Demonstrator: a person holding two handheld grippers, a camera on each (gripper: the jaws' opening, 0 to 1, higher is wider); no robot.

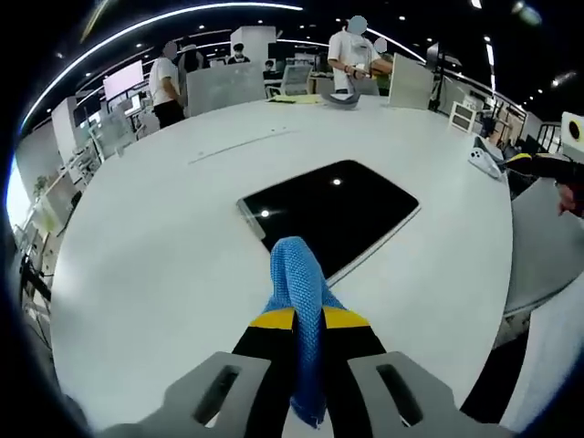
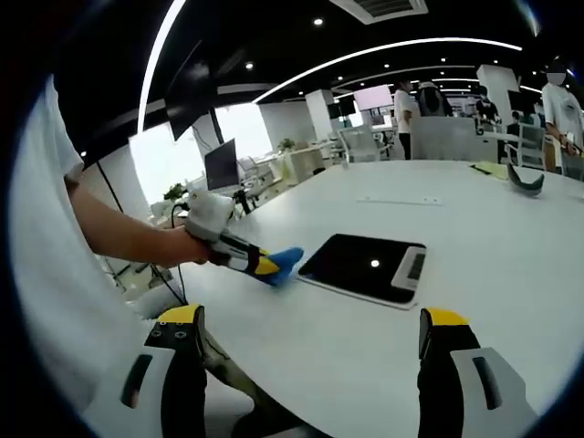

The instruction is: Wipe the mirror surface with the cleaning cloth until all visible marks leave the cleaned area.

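The left claw (image 1: 298, 319) is pinching the blue cleaning cloth (image 1: 297, 283) between its yellow-tipped jaws, the cloth's folded end sticking out ahead and a tail hanging back between them. In the right gripper view the same claw (image 2: 274, 265) is coming in from the left, held in a person's hand (image 2: 173, 246), with the cloth (image 2: 285, 262) hovering just beside the near left edge of the mirror (image 2: 363, 267) — whether it is touching the rim cannot be told.

The mirror (image 1: 333, 212) is lying flat on the white table (image 1: 164, 237), a dark rectangle with rounded corners and a pale border, reflecting ceiling lights as bright dots. In the left gripper view the cloth tip is overlapping the mirror's nearest edge.

The right claw (image 2: 310, 351) is standing wide open, holding nothing, its jaws well apart over the table's (image 2: 474, 228) near rim and well back from the mirror.

Bare table is lying around every side of the mirror — wide open room on the far side. Near the far edge, a dark curved object (image 2: 526, 181) and some papers (image 1: 294, 99) are sitting well apart from the mirror. People (image 1: 166, 87) are standing beyond the table.
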